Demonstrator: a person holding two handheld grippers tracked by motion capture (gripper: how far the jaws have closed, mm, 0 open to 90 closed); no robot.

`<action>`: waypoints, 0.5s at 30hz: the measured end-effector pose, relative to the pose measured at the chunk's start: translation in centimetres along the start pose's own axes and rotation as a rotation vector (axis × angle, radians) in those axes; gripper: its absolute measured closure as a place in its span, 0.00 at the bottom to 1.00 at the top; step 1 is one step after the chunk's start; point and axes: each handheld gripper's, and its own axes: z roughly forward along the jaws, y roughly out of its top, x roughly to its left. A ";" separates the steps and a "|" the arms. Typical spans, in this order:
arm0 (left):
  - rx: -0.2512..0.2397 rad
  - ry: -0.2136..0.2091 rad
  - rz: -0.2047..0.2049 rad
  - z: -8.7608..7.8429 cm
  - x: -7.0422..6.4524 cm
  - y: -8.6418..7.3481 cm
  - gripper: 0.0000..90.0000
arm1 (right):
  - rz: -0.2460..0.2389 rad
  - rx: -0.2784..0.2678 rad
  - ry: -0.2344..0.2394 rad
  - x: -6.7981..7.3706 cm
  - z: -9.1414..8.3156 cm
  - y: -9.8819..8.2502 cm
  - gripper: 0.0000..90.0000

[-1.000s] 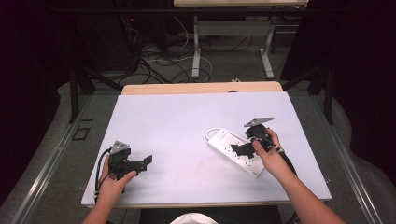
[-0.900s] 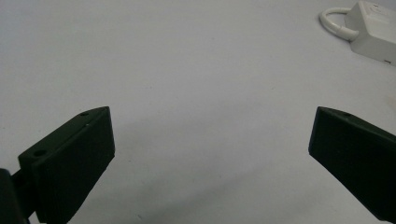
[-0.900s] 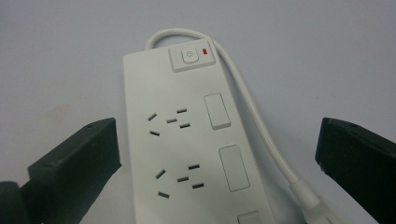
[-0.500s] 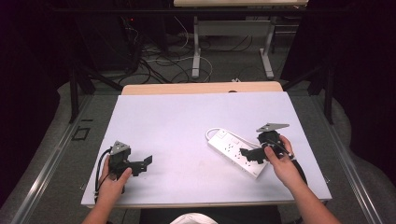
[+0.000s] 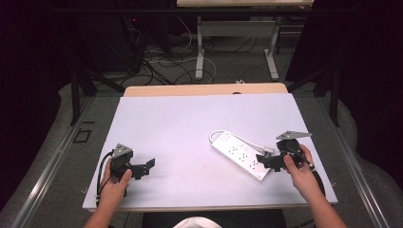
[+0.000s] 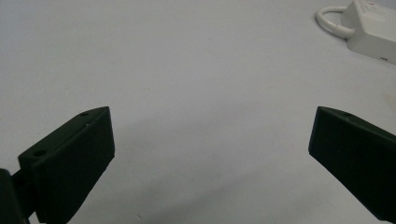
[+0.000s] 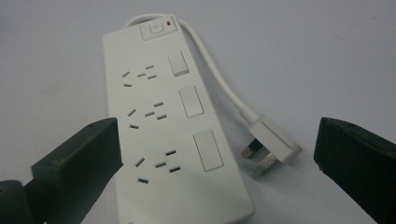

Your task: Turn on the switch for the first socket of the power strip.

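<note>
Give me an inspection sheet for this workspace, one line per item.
Surface: white table, bare apart from the job's things.
Job's things: white power strip lying flat, sockets up; its plug rests on the table beside it.
Clutter: nothing seen.
Grippers: left gripper open over bare table; right gripper open at the strip's near end, holding nothing.
Cables: strip's white cord loops from its far end to the plug; black cable trails from the left gripper.
Surroundings: floor cables, second table's legs beyond.

White table top [image 5: 180, 123] w/ wooden edge [image 5: 204, 90] at far side, grey floor [image 5: 52, 142], black cables [image 5: 157, 61], white desk legs [image 5: 200, 47] beyond, dark surroundings
</note>
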 end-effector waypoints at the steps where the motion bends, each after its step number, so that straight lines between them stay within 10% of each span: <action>1: 0.000 0.000 -0.001 0.0 0.0 0.0 0.00 | 0.000 -0.001 -0.003 -0.1 -0.1 -0.1 0.00; 15: 0.005 0.007 0.007 -0.1 0.1 0.0 0.00 | 0.012 -0.024 -0.028 -1.2 -1.6 -1.8 0.00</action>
